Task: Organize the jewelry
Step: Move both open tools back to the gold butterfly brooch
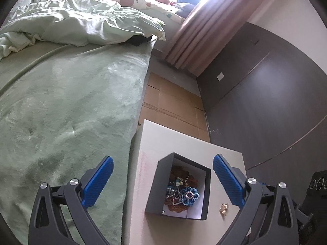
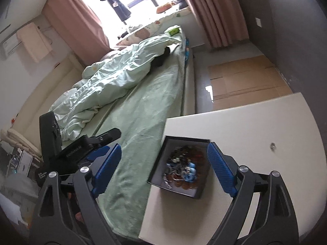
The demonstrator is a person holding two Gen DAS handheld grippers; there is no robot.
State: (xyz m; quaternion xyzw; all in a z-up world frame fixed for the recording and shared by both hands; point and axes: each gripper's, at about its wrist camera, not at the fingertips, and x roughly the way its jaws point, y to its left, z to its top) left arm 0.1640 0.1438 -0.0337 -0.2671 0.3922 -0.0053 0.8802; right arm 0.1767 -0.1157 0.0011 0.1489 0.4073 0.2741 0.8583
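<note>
Bedside white table (image 2: 255, 122), green bed to its left. Right gripper (image 2: 163, 161) spread wide, empty, hovering over black box (image 2: 201, 194). Left gripper (image 1: 163, 173) also spread, holding nothing. Box holds tangled jewelry (image 1: 181, 192), including a blue flower piece. Gold trinket (image 1: 224, 209) on table, just right of box.

Black forked frames on the left gripper (image 1: 163, 180) and right gripper (image 2: 164, 166), each carrying ribbed blue pads (image 1: 98, 183). Round silver screws (image 2: 243, 168) at the joints. White lettering on a black housing (image 2: 44, 174) beside the right one.
</note>
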